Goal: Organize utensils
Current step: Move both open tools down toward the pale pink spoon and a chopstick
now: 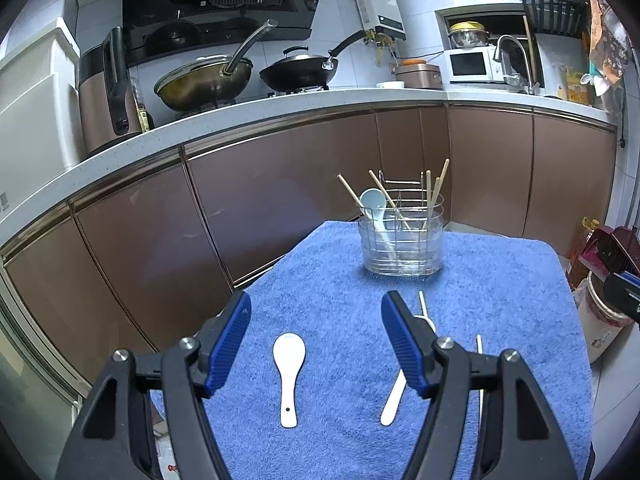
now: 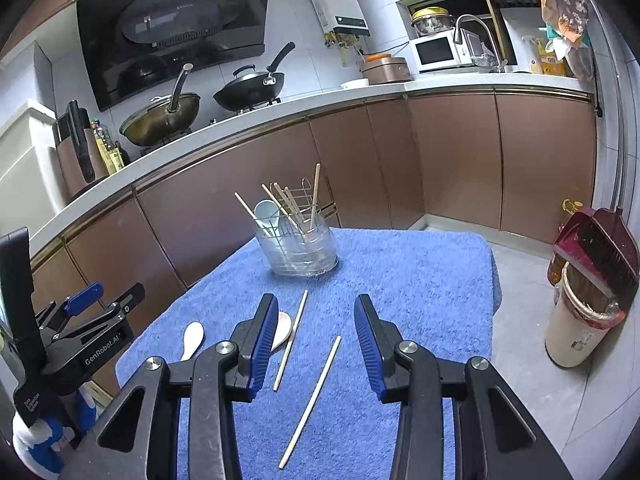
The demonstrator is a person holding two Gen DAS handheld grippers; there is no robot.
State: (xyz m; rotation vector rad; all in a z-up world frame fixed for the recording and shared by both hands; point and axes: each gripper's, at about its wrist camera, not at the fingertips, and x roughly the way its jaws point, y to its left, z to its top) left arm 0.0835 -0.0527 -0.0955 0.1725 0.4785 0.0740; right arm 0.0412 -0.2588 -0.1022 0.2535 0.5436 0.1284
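Left wrist view: the left gripper (image 1: 316, 322) is held released above a white spoon (image 1: 289, 376) — nearer than the utensil holder (image 1: 402, 240); the right gripper (image 2: 316, 322) is likewise released, over two chopsticks (image 2: 312, 400).

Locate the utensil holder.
The utensil holder stands at the blue towel's far edge, beyond both white spoons in the left wrist view.
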